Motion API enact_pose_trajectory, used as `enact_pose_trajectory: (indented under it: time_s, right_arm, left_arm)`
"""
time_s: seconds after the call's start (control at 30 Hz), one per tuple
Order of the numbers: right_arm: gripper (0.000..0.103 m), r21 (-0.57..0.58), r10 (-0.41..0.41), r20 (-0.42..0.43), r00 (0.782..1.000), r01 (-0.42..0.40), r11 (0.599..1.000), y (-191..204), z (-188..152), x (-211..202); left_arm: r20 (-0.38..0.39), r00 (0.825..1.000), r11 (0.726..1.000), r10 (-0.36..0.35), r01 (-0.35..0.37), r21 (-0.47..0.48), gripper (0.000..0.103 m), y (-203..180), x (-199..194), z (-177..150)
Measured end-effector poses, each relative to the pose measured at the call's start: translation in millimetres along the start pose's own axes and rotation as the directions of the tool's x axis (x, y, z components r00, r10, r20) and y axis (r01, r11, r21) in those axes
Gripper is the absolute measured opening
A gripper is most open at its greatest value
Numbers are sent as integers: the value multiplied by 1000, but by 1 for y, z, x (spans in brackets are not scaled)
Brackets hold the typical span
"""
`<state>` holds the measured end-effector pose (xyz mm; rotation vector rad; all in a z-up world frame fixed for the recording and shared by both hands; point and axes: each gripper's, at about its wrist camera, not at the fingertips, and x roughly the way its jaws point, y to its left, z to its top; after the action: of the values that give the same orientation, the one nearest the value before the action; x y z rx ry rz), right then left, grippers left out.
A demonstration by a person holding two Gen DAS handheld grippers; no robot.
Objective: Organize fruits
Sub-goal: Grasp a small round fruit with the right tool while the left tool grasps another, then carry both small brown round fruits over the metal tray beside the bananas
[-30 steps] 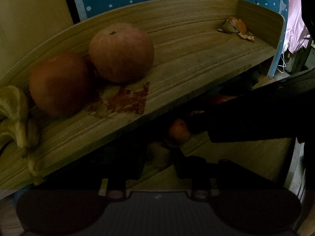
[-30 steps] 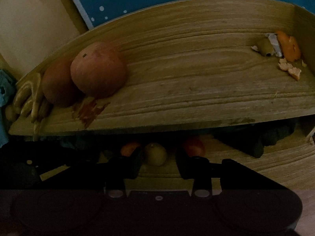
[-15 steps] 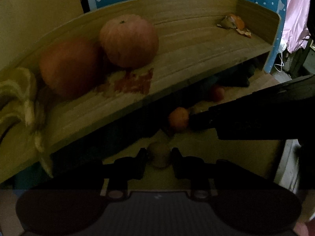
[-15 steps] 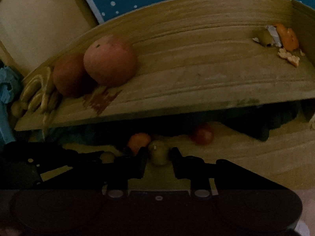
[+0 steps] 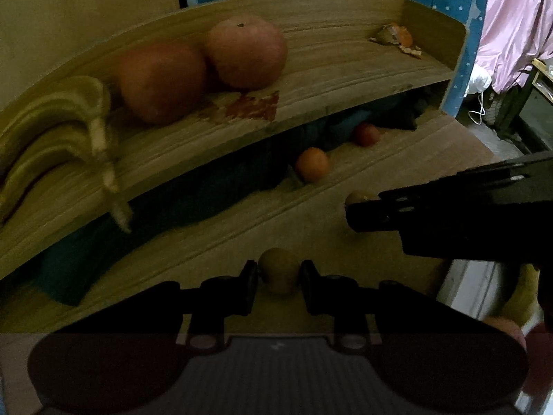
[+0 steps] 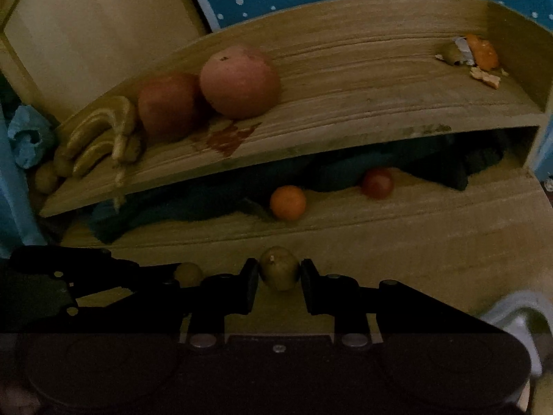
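The left gripper pinches a small green fruit. The right gripper pinches another green fruit. No writing is legible; bananas lie at 9 o'clock on the shelf.

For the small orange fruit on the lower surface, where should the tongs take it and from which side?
Grip the small orange fruit across its widest middle, coming from the open front. It is round, so any diameter serves, but the upper shelf overhangs just behind and dark cloth lies at its back, blocking other approaches.

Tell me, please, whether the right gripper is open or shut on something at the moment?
Shut on a fruit, it appears: the right gripper has a small greenish fruit between its fingers, both pads against its sides.
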<state>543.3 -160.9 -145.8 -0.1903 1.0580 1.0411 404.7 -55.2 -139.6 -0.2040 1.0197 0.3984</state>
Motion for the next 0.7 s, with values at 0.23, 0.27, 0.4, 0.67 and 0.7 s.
enact_pose_trajectory:
  time_s: [0.23, 0.27, 0.4, 0.67, 0.7]
  right_arm:
    - [28, 43, -26, 40, 999, 24, 999, 13, -27, -40]
    - [28, 50, -31, 48, 998, 29, 998, 17, -31, -45]
    - [28, 87, -60, 92, 994, 52, 995, 28, -45, -69]
    - [28, 163, -155, 170, 973, 128, 978, 49, -76, -114]
    - [28, 175, -169, 177, 970, 138, 975, 51, -82, -120]
  left_arm:
    - [17, 999, 999, -29, 28, 38, 30, 2, -23, -15]
    - [20, 999, 998, -34, 33, 45, 30, 2, -27, -18]
    - [39, 998, 996, -58, 55, 75, 30, 1, -42, -25]
    - [92, 987, 980, -134, 119, 158, 30, -11, -75, -37]
    - [97, 985, 977, -144, 127, 170, 30, -13, -76, -39]
